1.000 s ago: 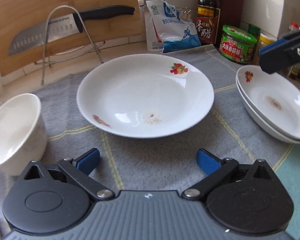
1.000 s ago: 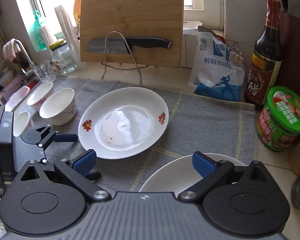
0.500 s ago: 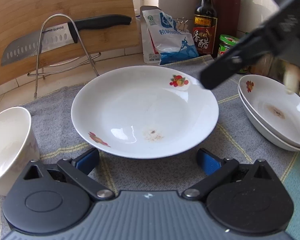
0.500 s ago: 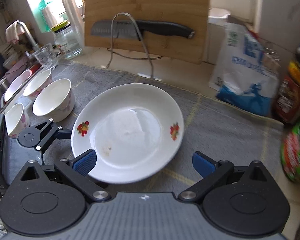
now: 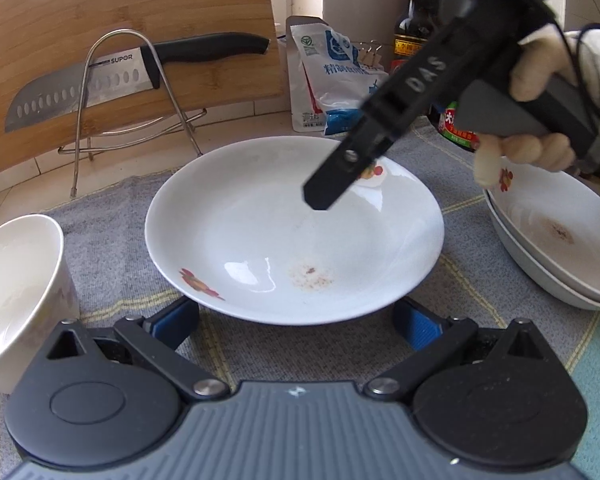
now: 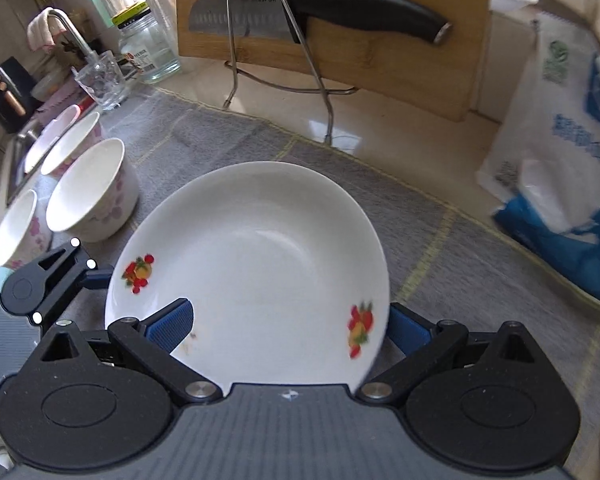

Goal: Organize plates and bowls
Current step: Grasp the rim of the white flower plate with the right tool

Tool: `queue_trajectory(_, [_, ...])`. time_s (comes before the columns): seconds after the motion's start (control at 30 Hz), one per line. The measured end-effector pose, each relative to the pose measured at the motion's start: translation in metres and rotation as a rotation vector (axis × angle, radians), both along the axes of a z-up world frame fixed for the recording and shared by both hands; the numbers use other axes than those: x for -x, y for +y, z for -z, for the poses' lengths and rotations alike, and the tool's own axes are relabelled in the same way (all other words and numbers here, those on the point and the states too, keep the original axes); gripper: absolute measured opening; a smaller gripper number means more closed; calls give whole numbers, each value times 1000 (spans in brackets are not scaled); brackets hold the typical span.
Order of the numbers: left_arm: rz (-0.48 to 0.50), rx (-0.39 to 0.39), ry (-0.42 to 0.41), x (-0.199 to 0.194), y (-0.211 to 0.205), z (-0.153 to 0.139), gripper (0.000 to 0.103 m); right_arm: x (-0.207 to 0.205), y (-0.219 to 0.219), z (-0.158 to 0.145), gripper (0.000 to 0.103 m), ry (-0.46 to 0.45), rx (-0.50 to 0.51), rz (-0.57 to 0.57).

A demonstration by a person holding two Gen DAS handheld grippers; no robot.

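A white plate with fruit prints (image 5: pixel 292 232) lies on the grey mat; it also shows in the right wrist view (image 6: pixel 256 264). My left gripper (image 5: pixel 296 320) is open, its blue pads at the plate's near rim, one on each side. My right gripper (image 6: pixel 288 328) is open and hovers over the plate's right side; it shows as a black arm in the left wrist view (image 5: pixel 364 152). Two stacked plates (image 5: pixel 556 240) sit at the right. White bowls (image 6: pixel 92 196) stand at the left; one (image 5: pixel 16 288) is beside my left gripper.
A cutting board with a knife (image 5: pixel 136 76) on a wire rack leans at the back. A salt bag (image 5: pixel 336 80), a sauce bottle (image 5: pixel 408 44) and a jar stand at the back right. A glass jar (image 6: pixel 148 48) and the sink tap (image 6: pixel 68 28) are far left.
My right gripper has swung left from the stacked plates to above the single plate. My left gripper has moved forward up to the plate's near rim.
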State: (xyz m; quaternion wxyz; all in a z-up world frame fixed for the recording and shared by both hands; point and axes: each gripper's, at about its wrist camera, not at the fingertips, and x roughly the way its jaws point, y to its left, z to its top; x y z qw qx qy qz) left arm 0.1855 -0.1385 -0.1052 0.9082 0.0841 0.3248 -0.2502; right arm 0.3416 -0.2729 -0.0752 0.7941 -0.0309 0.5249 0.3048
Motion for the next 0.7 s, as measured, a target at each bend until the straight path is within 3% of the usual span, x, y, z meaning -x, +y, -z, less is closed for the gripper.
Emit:
queue_trajectory(0.33, [11,-5,-2,0,0,0,103,-33,-2,6,99,81,-116,-24])
queue_trajectory(0.7, [28,-16,-6,-1,-1,0,102,-48,-8,6,89,145,-159,-39])
